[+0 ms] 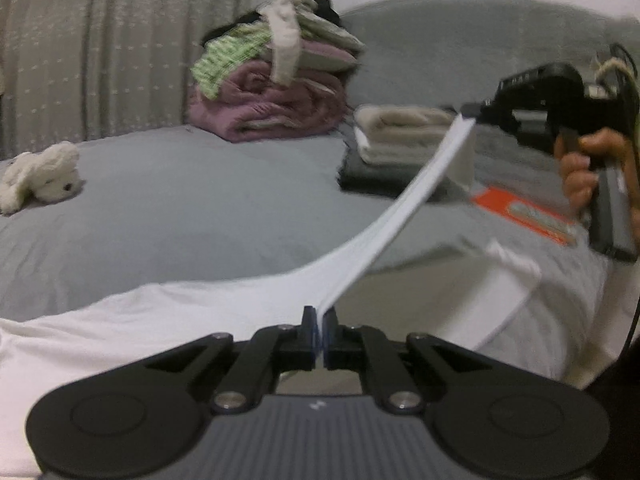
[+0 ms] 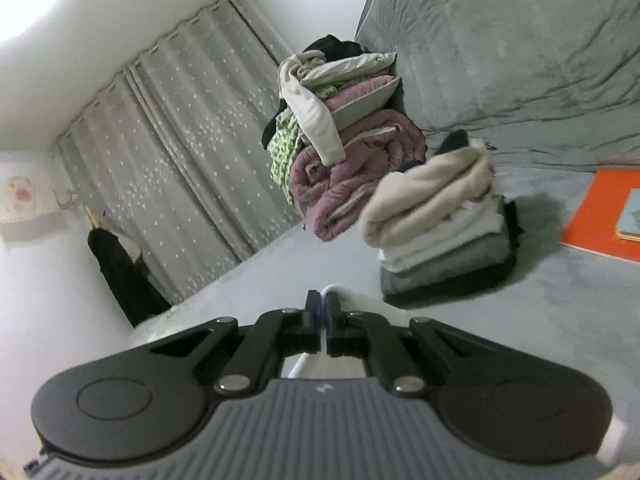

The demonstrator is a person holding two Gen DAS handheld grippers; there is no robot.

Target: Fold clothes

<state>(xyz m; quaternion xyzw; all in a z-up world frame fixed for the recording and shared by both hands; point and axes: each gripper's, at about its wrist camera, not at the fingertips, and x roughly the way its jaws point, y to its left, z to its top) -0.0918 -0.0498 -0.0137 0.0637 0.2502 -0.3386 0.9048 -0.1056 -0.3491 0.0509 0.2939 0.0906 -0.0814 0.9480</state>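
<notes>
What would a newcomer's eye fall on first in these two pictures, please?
A white garment stretched taut between the left gripper and the right gripper, both jaws shut on it, above the grey bed. Behind it, a tall heap of purple blankets and mixed clothes stands beside a neat folded stack.

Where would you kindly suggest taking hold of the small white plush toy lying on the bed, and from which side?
Grip the white plush toy across its body, between head and legs, coming down from above. It lies flat and sprawled on the grey bedspread, apart from the clothes piles, so nothing blocks a downward approach. The soft middle should compress between the tongs; the limbs look too floppy to hold.
</notes>
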